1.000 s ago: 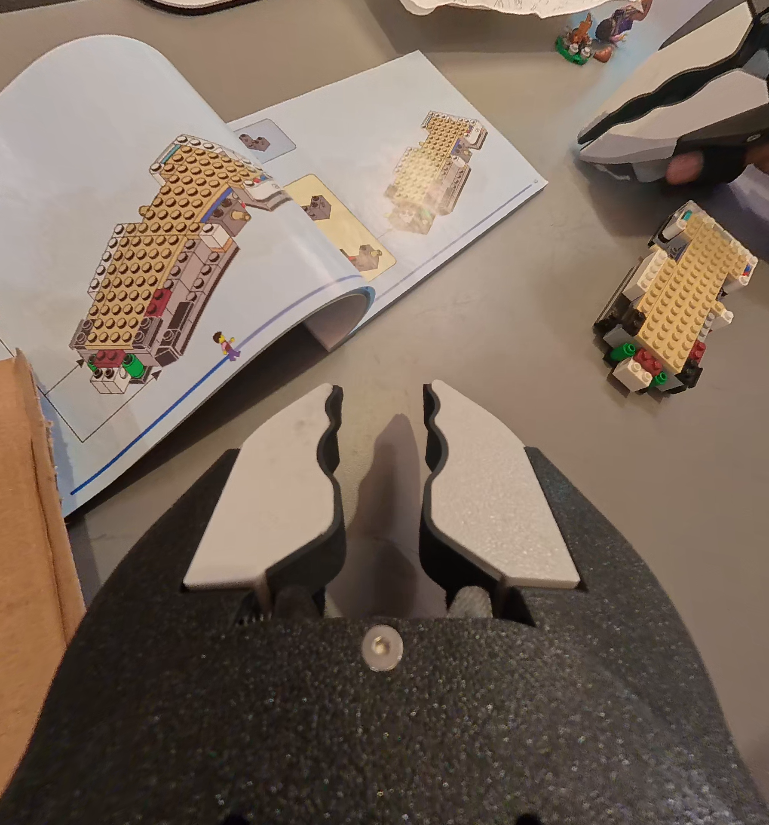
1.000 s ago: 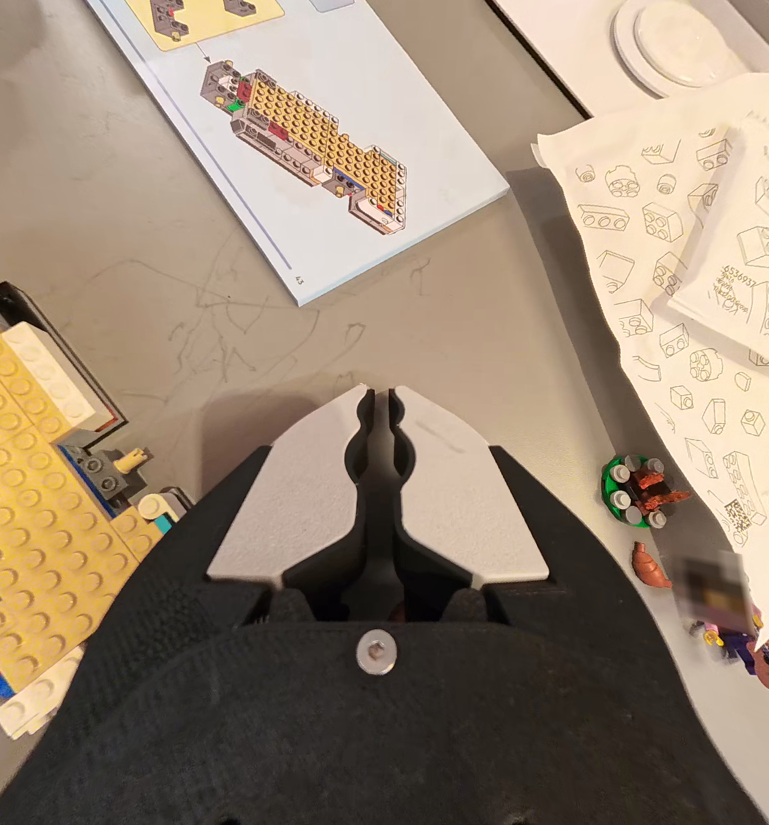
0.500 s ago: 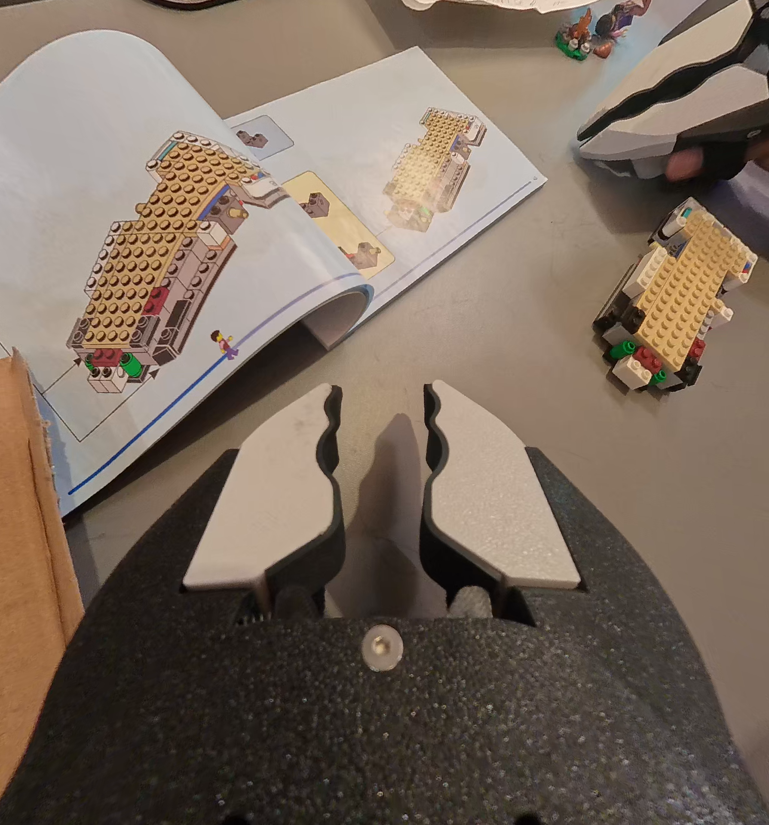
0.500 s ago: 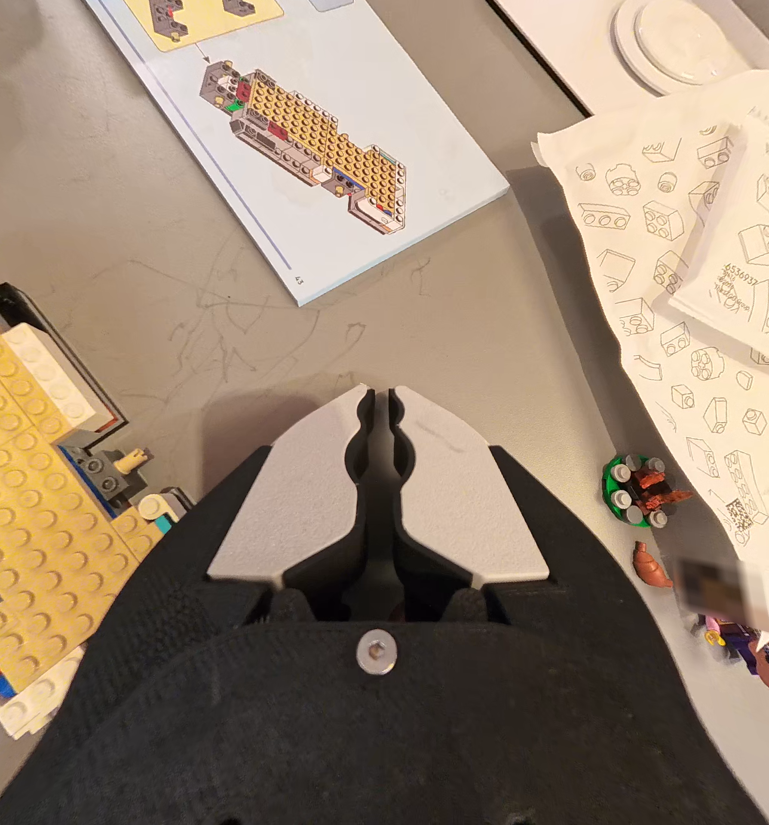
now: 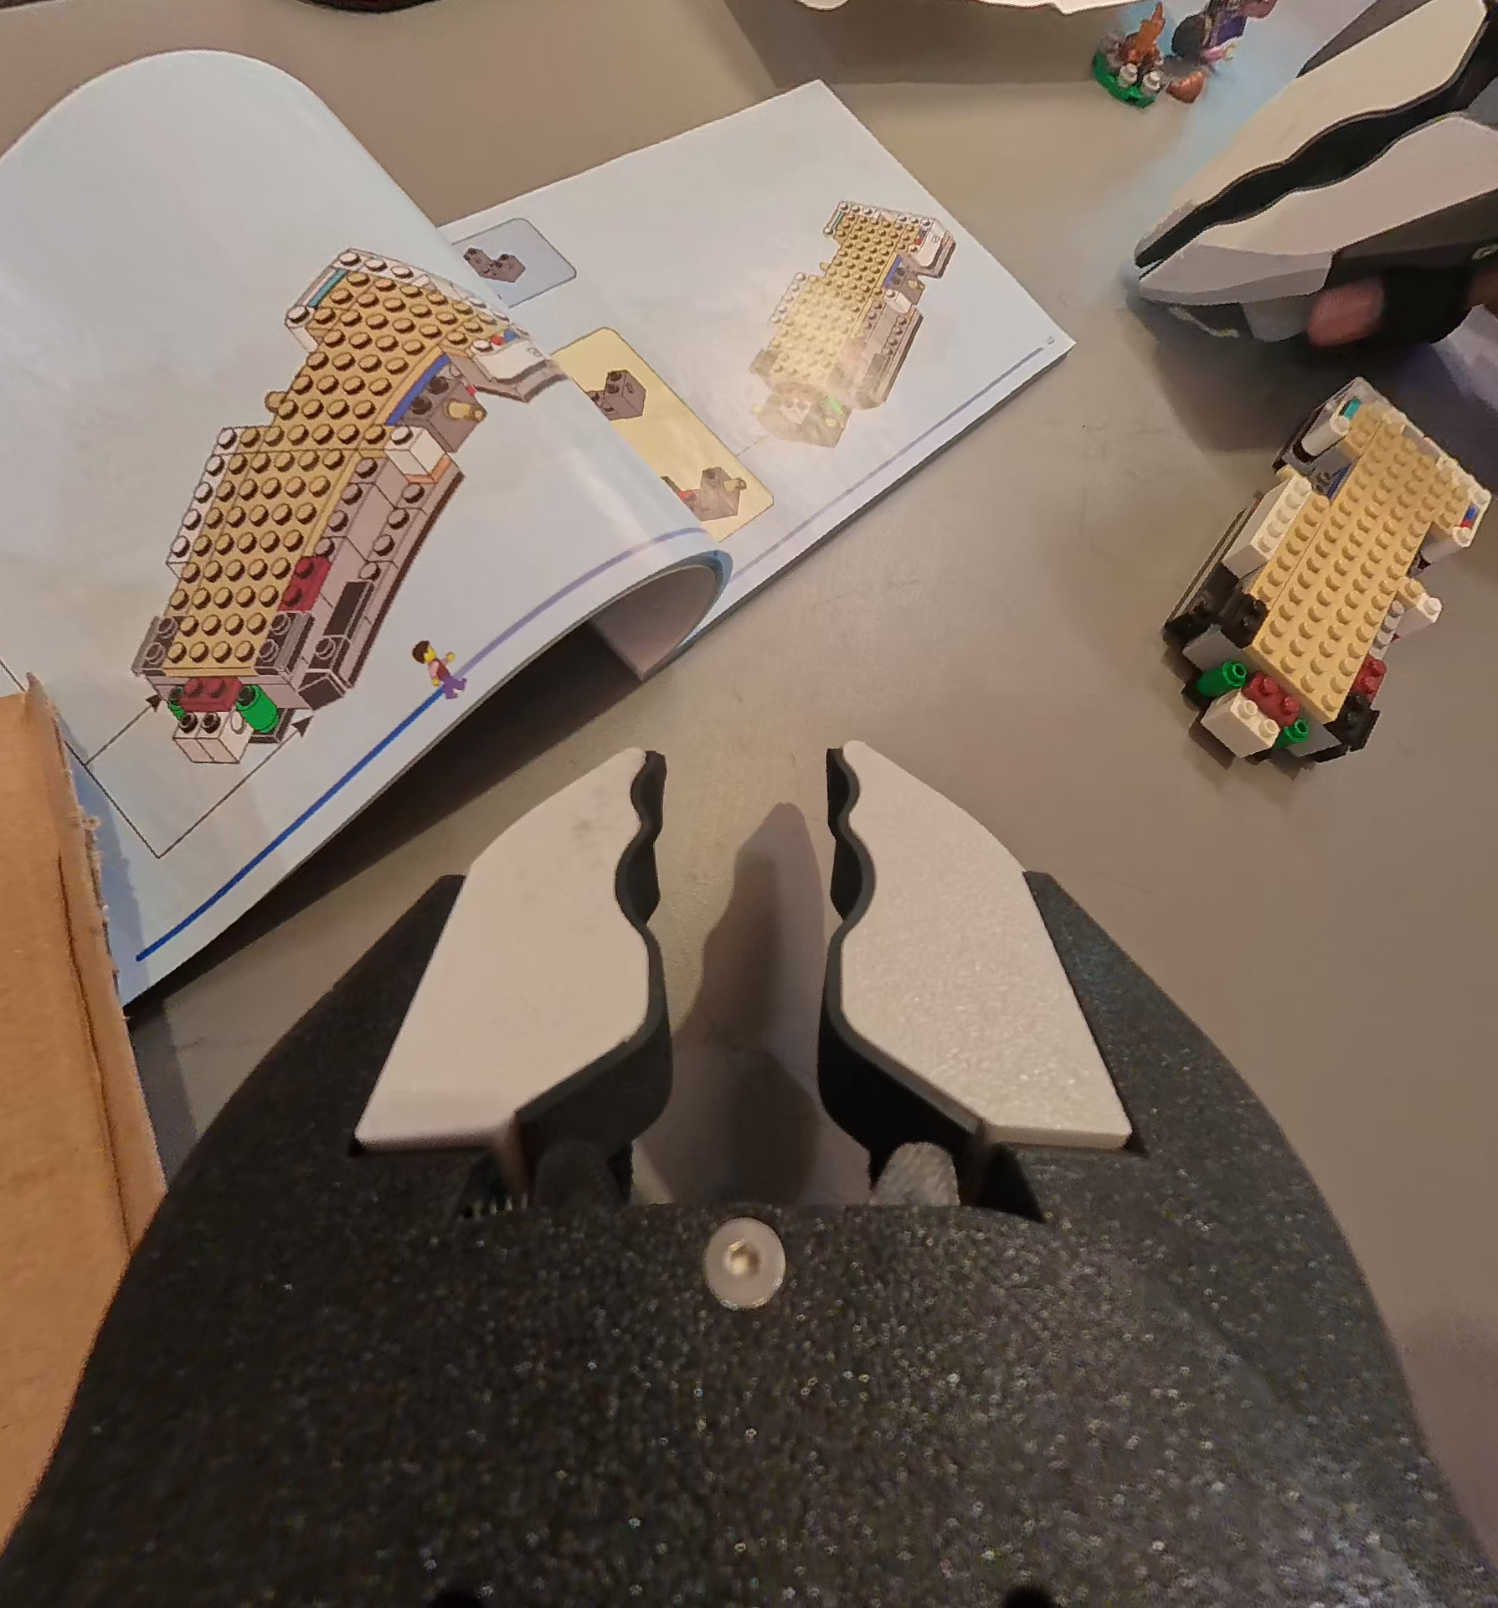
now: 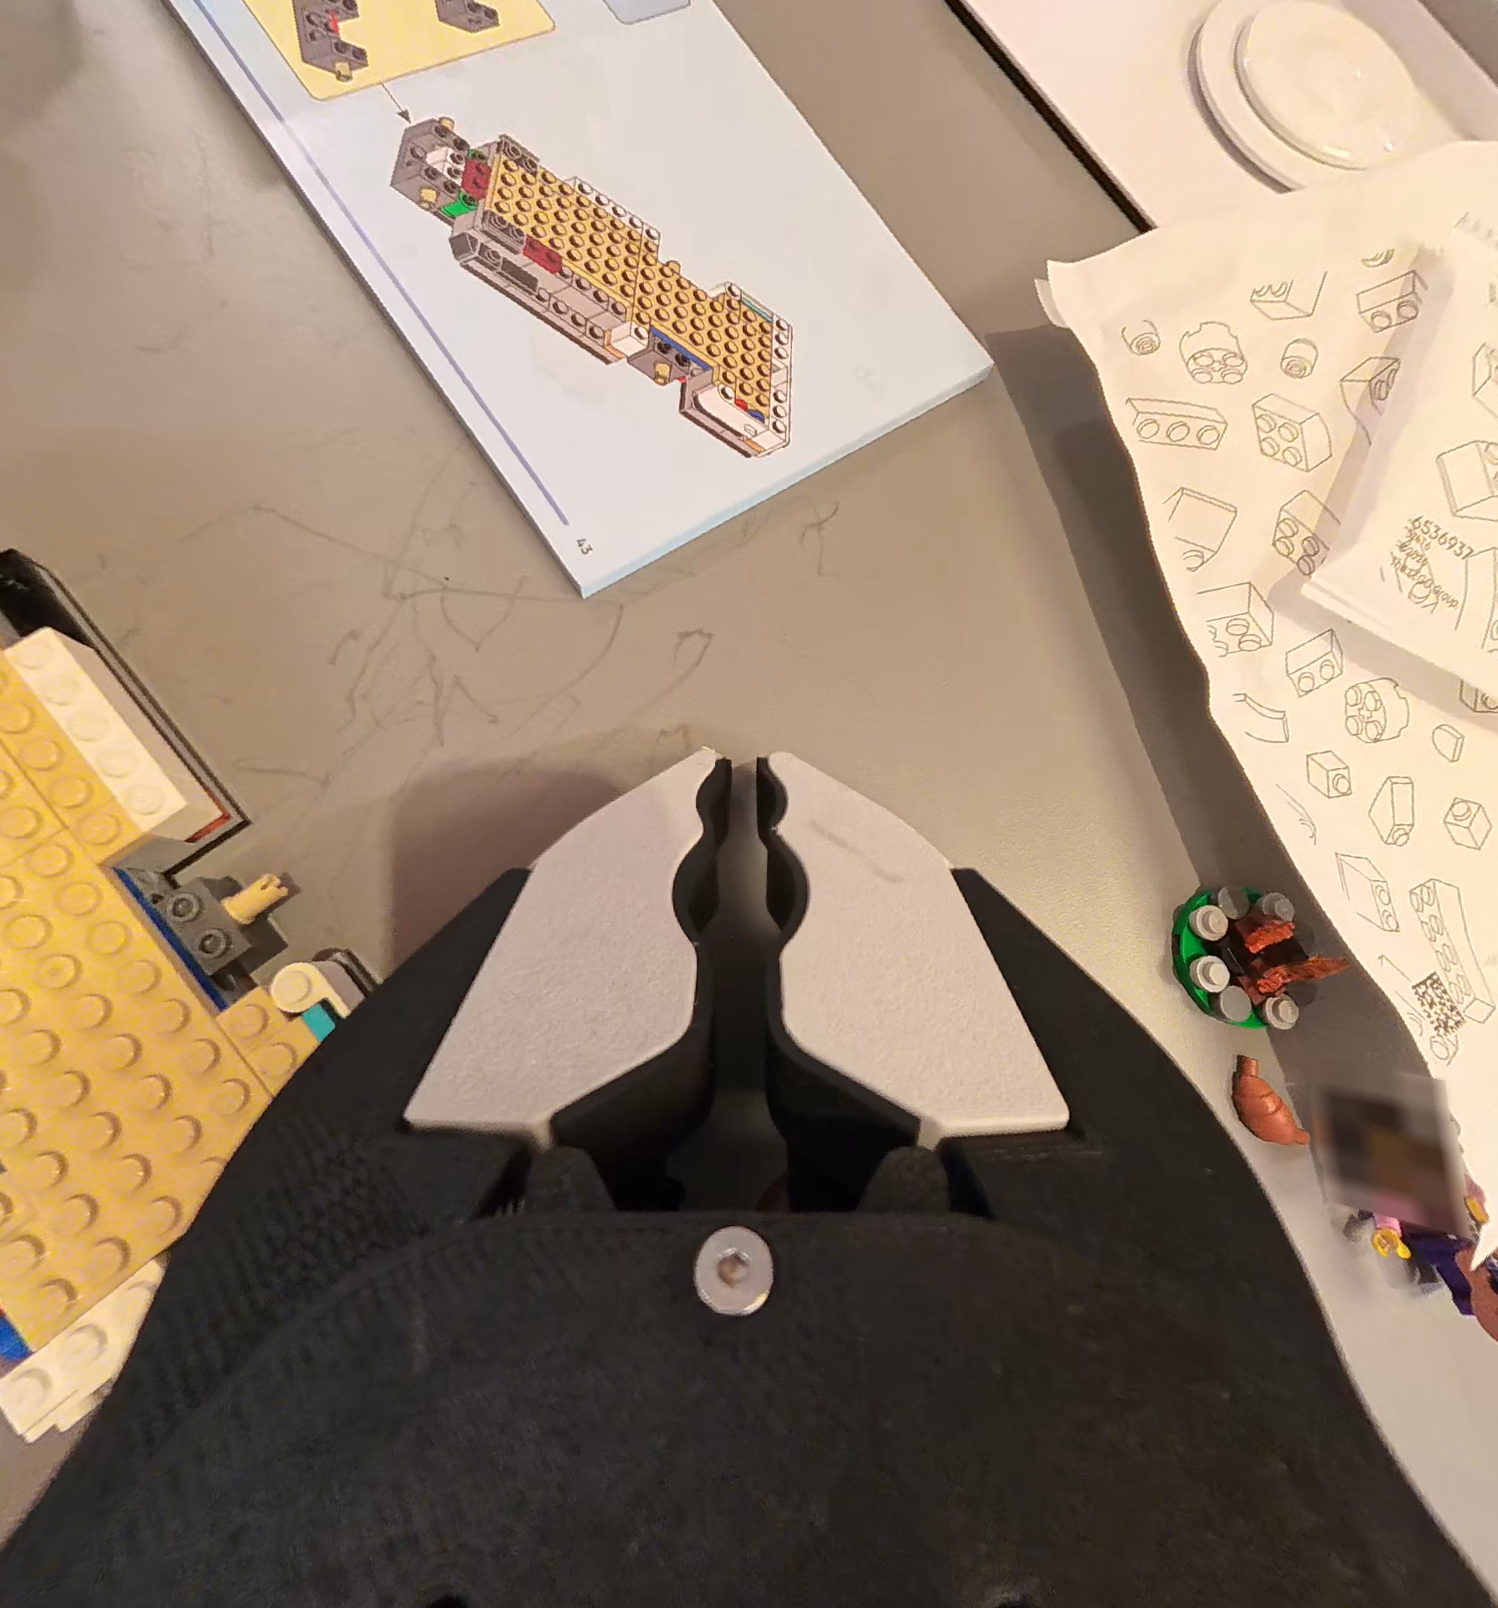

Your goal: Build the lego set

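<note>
Left wrist view shows the left gripper point(image 5: 745, 770) spread and empty beside an instruction booklet point(image 5: 554, 365), while the right gripper point(image 6: 742, 770), nearly pressed together, grips nothing by a tan brick model point(image 6: 58, 1001).

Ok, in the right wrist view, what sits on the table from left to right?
Tan brick model → blue instruction booklet → right gripper, nearly shut and empty → small green round piece → white printed paper bags.

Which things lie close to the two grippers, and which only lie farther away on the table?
Close:
- left gripper, open, nothing between its fingers: booklet, cardboard box
- right gripper, fingers nearly together: brick model

Farther away:
- paper bags
- green round piece
- brown piece
- figure
- white disc
</note>
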`<action>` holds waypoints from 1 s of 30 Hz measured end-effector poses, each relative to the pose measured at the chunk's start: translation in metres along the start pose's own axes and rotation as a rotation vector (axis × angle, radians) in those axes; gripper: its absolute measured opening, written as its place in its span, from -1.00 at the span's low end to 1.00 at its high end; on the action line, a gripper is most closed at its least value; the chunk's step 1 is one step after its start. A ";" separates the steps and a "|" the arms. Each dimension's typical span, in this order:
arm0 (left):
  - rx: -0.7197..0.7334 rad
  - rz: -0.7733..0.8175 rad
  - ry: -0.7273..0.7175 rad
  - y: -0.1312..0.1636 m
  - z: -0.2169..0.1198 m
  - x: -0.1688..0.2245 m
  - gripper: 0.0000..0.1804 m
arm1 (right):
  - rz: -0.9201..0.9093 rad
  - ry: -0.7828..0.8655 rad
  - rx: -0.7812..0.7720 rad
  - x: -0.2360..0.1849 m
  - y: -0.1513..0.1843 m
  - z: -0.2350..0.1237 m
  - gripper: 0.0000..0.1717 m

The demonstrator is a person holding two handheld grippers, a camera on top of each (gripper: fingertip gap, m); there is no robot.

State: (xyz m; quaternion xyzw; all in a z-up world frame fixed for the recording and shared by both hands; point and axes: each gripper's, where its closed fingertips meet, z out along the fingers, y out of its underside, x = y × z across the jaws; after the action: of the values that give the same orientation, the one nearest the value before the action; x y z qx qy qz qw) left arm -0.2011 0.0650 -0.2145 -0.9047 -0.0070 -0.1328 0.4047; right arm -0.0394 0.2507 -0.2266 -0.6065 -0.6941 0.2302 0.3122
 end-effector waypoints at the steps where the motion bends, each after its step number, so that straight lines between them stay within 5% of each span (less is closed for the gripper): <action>1: 0.000 -0.001 0.000 0.000 0.000 0.000 -0.60 | 0.000 0.000 0.000 0.000 0.000 0.000 -0.94; 30: -0.014 0.021 -0.003 0.002 0.001 0.002 -0.58 | 0.023 -0.009 -0.007 0.001 0.000 0.002 -0.93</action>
State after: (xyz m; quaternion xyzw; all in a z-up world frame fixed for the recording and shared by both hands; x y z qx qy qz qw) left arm -0.1985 0.0646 -0.2159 -0.9078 0.0027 -0.1273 0.3996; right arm -0.0405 0.2514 -0.2279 -0.6145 -0.6893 0.2340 0.3041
